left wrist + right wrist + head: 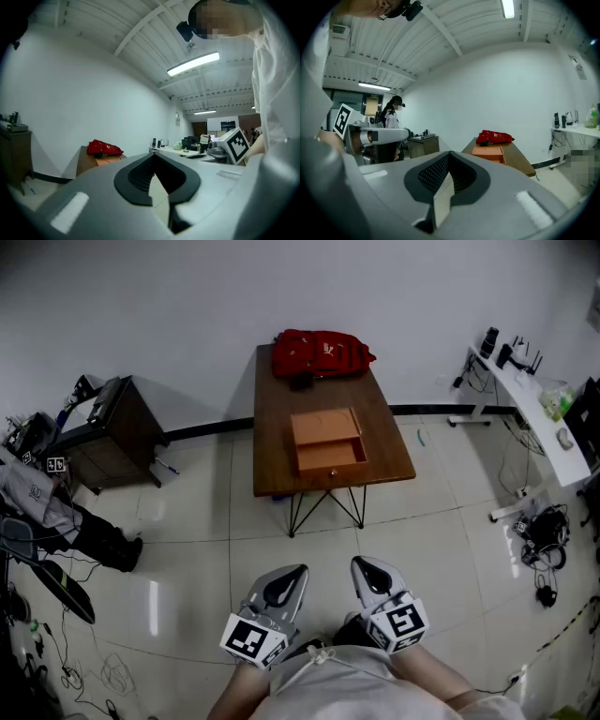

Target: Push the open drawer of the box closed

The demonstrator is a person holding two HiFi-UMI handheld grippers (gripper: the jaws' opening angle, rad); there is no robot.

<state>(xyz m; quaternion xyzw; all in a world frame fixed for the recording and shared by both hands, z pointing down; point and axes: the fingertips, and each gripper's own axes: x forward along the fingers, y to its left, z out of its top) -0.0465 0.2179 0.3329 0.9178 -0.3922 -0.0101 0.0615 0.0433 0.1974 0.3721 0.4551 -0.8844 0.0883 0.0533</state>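
Holds left gripper and right gripper side by side, low and close to the body, both pointing forward. Keeps nothing in either: each pair of jaws pressed together at the tips, only floor seen behind them. Well ahead of both, roughly between their lines, on a wooden table: orange box, its drawer pulled out toward the grippers. Beyond the box, at the table's far end: red bag. Far ahead and left of the left gripper: dark cabinet. Off to the right of the right gripper: white desk.
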